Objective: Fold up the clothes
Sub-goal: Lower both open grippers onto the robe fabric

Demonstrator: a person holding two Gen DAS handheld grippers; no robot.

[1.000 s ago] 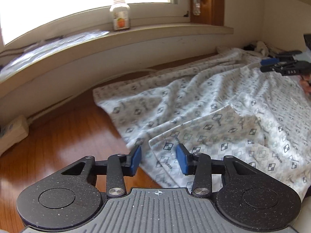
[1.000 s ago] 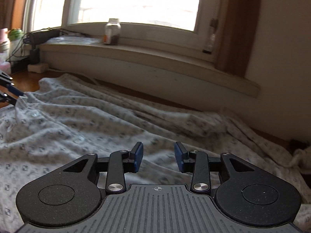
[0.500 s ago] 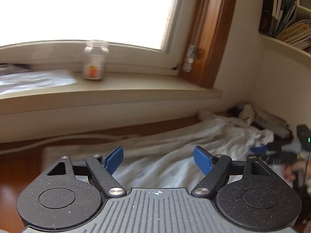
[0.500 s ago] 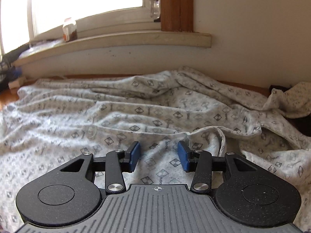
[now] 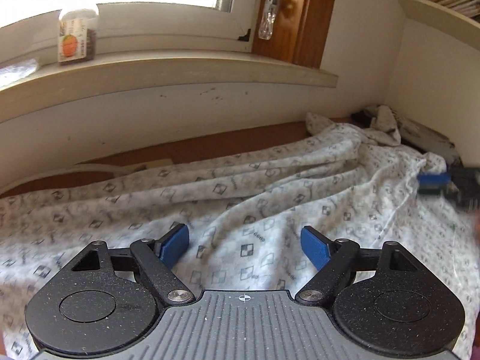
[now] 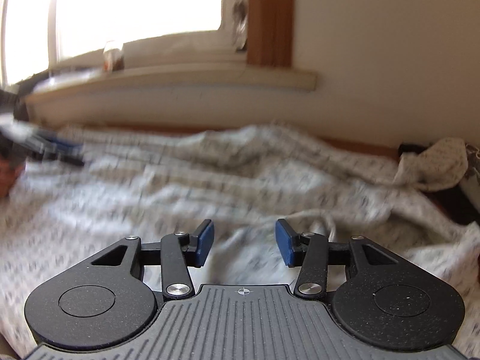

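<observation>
- I'm seeing 1 garment [image 5: 270, 198]: white cloth w/ small dark square motifs, lying crumpled & spread on the wooden floor [image 5: 210, 147] below the window sill [image 5: 180, 69]. It's filling most of both views.
- Print on the cloth has tiny lettering by the squares; too small/blurred, I can't read it.
- Left gripper [image 5: 244, 244]: I'm holding it w/ jaws standing wide apart, 2 blue pads, nothing between them; they have just been opening. It's hovering over the cloth, pointing down at it.
- Right gripper [image 6: 241, 244]: jaws partway apart, 2 blue pads, have just been opening a bit; cloth lying under & beyond the gap, not pinched. That view is motion-blurred.
- 1 jar [image 5: 78, 28] is sitting on the sill: label w/ an orange fruit pic, text unreadable.
- 1 clear blind-cord pull [image 5: 268, 22] is hanging by the brown window frame.
- Books/papers on 1 shelf [image 5: 444, 9] top right; spines unreadable.
- A 2nd bunched cloth piece [image 6: 435, 162] is lying in the far corner.
</observation>
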